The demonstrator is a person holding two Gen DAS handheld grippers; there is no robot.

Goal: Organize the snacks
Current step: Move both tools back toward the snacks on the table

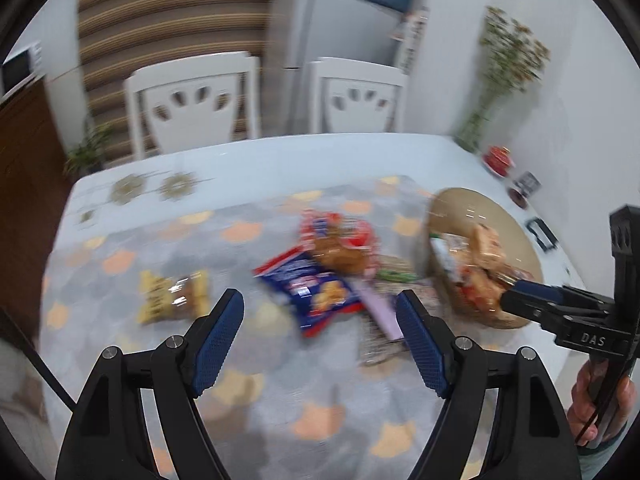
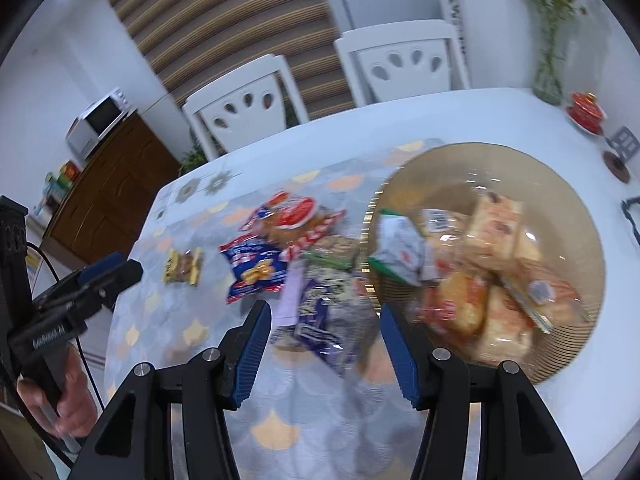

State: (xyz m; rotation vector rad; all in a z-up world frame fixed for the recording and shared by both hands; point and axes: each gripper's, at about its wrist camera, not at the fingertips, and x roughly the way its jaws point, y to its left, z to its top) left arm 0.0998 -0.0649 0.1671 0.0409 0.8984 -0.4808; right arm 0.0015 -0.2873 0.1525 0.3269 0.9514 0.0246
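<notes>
Loose snacks lie on the patterned cloth: a yellow packet (image 1: 172,296) at the left, a blue packet (image 1: 316,292), a red packet (image 1: 336,240) and a dark purple packet (image 2: 320,320). A tan glass bowl (image 2: 560,184) at the right holds several wrapped snacks (image 2: 492,240). My left gripper (image 1: 320,304) hangs open above the cloth, and the blue packet shows beyond its tips. My right gripper (image 2: 325,312) is open over the purple packet beside the bowl's rim, and its pads touch nothing. Both views are blurred.
Two white chairs (image 1: 192,100) (image 1: 360,96) stand behind the table. A vase of flowers (image 1: 500,80), a red lidded dish (image 1: 498,158) and small dark items sit near the right wall. A microwave (image 2: 100,120) rests on a brown cabinet at the left.
</notes>
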